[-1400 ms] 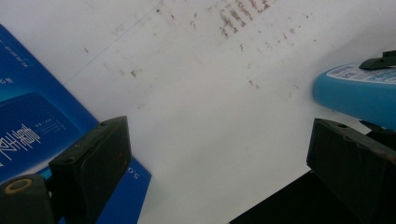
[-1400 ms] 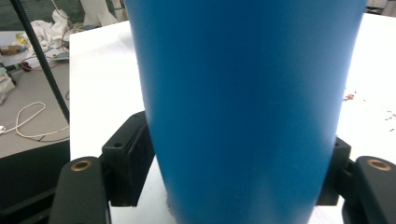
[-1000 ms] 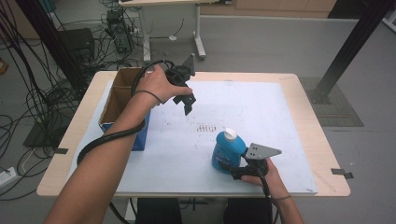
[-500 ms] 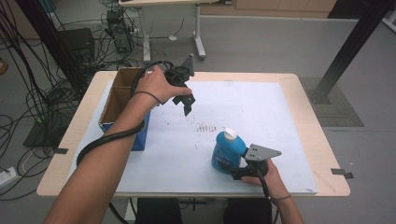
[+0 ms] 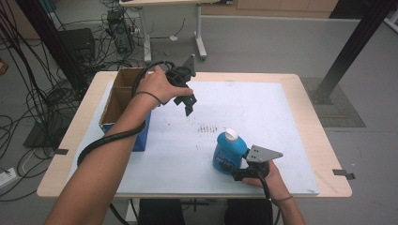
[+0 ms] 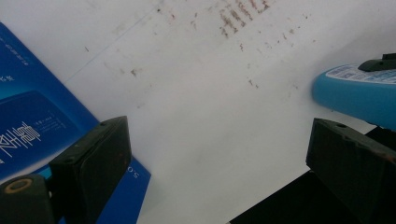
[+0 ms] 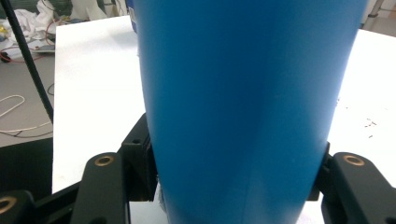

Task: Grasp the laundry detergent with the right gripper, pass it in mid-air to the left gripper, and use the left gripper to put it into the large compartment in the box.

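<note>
Blue plastic catches my eye first from the high view: a blue bottle (image 5: 228,154) with a white cap (image 5: 230,135) stands on the white sheet (image 5: 263,112) that covers the wooden surface (image 5: 324,140), toward the near right. My right hand (image 5: 270,177) comes in low from the bottom edge, wrist close to the near edge of the surface, and the right gripper (image 5: 237,169) presses against the bottle's base with its grey plate on top. My left forearm reaches far forward, hand (image 5: 157,86) raised above the sheet, and the left gripper (image 5: 187,104) points down and to the right, hanging in the air beside the open cardboard box (image 5: 123,101) with blue sides at the far left. I see broad bare sheet between the two grippers and to the far right; faint brown marks (image 5: 206,127) dot the middle.

From the left gripper view, its fingers (image 6: 93,163) stand wide apart with nothing between them but white sheet below. The box's blue printed side (image 6: 32,126) lies at the left, the bottle (image 6: 355,91) at the right edge, well apart from these fingers.

From the right gripper view, the bottle (image 7: 238,107) sits between the fingers (image 7: 135,158), both sides pressed tight against its body, so I have it clamped while it stands on the sheet
</note>
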Demonstrator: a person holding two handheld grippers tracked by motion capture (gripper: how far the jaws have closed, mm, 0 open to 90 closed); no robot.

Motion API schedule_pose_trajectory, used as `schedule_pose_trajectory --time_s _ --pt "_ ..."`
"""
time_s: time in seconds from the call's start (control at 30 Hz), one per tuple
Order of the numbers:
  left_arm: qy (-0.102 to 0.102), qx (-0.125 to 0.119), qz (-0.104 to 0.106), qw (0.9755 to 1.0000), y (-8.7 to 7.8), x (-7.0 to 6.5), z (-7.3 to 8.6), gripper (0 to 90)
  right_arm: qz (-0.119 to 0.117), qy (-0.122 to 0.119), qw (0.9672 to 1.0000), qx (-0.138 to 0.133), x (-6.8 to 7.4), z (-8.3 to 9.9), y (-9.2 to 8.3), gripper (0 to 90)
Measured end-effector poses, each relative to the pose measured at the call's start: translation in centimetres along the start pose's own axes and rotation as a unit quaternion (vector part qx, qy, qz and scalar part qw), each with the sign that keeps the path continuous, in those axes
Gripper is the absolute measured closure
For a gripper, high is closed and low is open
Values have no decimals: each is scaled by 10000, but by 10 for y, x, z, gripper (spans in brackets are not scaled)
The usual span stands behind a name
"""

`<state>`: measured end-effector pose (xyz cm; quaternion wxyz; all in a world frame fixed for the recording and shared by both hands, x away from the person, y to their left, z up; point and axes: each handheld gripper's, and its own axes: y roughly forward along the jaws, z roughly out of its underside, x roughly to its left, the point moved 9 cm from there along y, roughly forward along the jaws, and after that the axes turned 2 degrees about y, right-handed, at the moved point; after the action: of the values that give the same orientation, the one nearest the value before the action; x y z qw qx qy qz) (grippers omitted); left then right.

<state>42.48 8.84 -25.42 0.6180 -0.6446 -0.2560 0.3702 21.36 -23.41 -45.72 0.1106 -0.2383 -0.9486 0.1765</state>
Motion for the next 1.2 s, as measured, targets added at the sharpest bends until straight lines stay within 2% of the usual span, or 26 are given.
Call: schedule_pose_trajectory --time_s 0.53,0.73,1.2 --pt "-10 -33 17 10000 -1 0 -2 73 27 -11 10000 -15 2 1 0 402" --pt "66 -6 11 10000 -1 1 -3 72 51 -68 10000 8 3 -1 0 402" --pt "-4 -39 51 10000 1 2 -3 72 30 -47 10000 -5 2 0 -1 402"
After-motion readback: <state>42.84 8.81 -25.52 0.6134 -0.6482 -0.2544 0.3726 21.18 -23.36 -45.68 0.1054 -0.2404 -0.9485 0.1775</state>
